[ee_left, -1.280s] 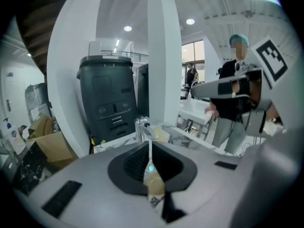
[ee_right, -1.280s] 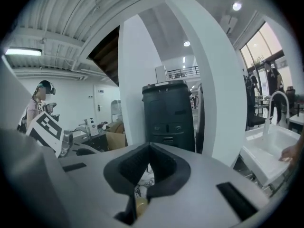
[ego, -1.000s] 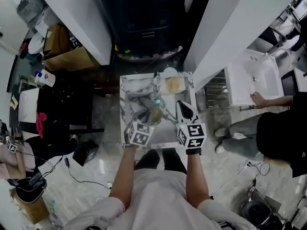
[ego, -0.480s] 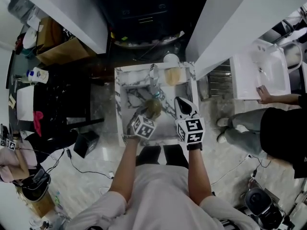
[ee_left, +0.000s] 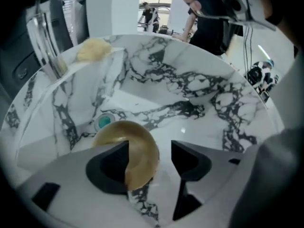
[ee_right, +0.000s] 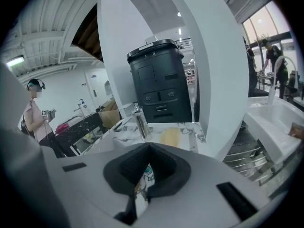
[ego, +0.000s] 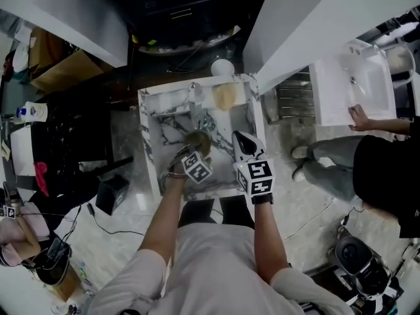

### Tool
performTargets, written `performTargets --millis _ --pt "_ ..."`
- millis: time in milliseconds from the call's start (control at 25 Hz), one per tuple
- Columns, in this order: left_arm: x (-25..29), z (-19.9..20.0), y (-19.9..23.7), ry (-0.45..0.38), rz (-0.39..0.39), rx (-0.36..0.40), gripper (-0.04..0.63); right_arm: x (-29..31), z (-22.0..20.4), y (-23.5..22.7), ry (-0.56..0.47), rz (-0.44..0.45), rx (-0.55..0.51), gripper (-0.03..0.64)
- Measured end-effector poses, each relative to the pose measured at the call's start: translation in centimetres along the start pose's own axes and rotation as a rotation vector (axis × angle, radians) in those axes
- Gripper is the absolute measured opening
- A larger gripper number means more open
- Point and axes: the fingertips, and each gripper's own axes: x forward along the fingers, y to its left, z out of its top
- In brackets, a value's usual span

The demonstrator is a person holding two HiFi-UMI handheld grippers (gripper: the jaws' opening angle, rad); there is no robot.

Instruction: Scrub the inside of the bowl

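Note:
A golden bowl (ego: 197,140) (ee_left: 138,145) lies in the marble sink (ego: 156,118) (ee_left: 190,80), beside the teal drain (ee_left: 103,122). My left gripper (ego: 186,152) (ee_left: 151,151) points steeply down over it, and its jaws have just been opening. They stand wide, with the bowl's near rim between them; the right jaw is clear of it. My right gripper (ego: 240,139) (ee_right: 150,147) is shut and empty, above the sink's right side. A yellowish sponge (ego: 224,96) (ee_left: 92,49) (ee_right: 169,137) rests on the sink's back rim next to the steel faucet (ego: 195,94) (ee_right: 141,120).
A white pillar (ego: 295,25) rises right of the sink, with a white basin (ego: 351,94) beyond it where a person (ego: 374,163) stands. A black bin (ee_right: 159,87) stands behind the sink. A dark cluttered counter (ego: 65,130) runs along the left.
The left gripper has dropped into the sink onto the bowl and its jaws have opened. The right gripper has sunk a little and stays shut.

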Motion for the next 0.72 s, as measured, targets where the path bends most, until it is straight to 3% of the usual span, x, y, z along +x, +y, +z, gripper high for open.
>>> performTargets --millis 120,200,440,560,720 --pt "1.2 -0.2 -0.3 0.016 -0.003 0.068 0.264 0.4 -0.3 -0.5 0.011 -0.002 -0.001 0.003" --pt "1.5 -0.2 -0.3 0.015 0.007 0.082 0.223 1.0 -0.4 -0.7 0.034 0.014 -0.040 0.003" --pt "2.0 -0.8 -0.3 0.033 0.007 0.108 0.150 4.1 0.3 -2.0 0.167 0.100 -0.369 0.003" --pt "2.1 -0.9 -0.5 0.031 -0.006 0.131 0.109 5.7 0.8 -3.5 0.248 0.149 -0.498 0.129" --pt "2.1 -1.3 -0.4 0.036 -0.003 0.161 0.058 8.7 1.7 -4.6 0.330 0.193 -0.530 0.169"
